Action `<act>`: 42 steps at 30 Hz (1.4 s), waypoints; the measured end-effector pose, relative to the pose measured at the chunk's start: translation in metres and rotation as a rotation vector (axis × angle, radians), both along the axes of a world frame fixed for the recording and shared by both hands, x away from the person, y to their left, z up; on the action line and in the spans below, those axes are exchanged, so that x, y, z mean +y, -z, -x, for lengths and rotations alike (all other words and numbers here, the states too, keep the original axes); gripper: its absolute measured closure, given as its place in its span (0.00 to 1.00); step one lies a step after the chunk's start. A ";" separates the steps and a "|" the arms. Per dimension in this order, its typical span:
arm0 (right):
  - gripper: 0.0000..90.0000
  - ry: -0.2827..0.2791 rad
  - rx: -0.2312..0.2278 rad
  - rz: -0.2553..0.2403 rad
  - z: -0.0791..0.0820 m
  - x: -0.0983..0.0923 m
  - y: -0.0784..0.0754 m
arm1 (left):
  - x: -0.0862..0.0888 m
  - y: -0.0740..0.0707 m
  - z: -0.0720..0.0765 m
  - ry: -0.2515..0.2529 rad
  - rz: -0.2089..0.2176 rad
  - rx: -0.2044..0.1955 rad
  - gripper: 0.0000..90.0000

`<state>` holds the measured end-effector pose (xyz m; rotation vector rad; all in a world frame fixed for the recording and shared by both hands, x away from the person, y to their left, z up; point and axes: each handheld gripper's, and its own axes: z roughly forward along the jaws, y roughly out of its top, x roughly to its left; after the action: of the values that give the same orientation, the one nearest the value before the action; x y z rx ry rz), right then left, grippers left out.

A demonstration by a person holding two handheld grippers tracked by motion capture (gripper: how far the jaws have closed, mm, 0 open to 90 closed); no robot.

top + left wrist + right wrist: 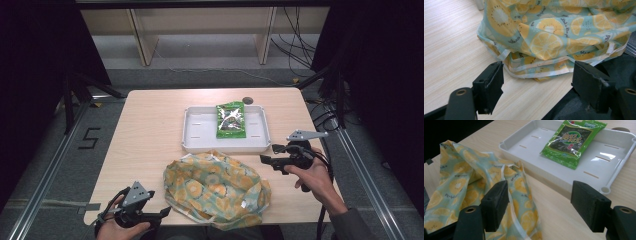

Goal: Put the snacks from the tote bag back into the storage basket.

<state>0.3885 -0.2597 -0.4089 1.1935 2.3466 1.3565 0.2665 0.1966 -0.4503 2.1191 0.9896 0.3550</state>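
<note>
A crumpled cloth bag (216, 188) printed with lemon slices lies on the near half of the wooden table (150, 125). Behind it stands a white tray (195, 131) holding a green snack packet (230, 120). My left gripper (165, 212) is at the table's near left edge, open, its jaws aimed at the bag's hem (541, 67) and a little short of it. My right gripper (266, 159) hovers open to the right of the bag, pointing left, its jaws empty. In the right gripper view the bag (474, 187) and the packet (573, 142) in the tray (564, 173) lie ahead.
A small dark round disc (247, 100) sits on the table behind the tray. Beyond the table are wooden shelf legs (142, 42) and loose cables (295, 45) on the floor. Black frame posts (70, 95) stand at both sides.
</note>
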 end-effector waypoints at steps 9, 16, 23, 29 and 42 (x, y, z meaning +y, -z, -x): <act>0.23 0.025 0.027 0.007 0.014 -0.011 0.010 | -0.002 0.000 0.000 -0.023 0.020 -0.015 0.27; 0.21 0.053 0.024 0.014 0.026 -0.016 0.014 | 0.000 0.001 0.000 -0.021 0.020 -0.012 0.27; 0.21 0.046 0.031 0.019 0.037 -0.023 0.022 | -0.001 0.001 0.000 -0.027 0.032 -0.013 0.27; 0.21 0.064 0.052 0.010 0.050 -0.025 0.026 | -0.001 0.001 0.000 -0.026 0.039 -0.018 0.27; 0.21 0.046 0.057 0.045 0.067 -0.032 0.038 | 0.000 0.000 0.000 -0.025 0.032 -0.015 0.27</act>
<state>0.3217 -0.2919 -0.4465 1.2812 2.3601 1.2640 0.2667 0.1964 -0.4508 2.0739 1.0069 0.3649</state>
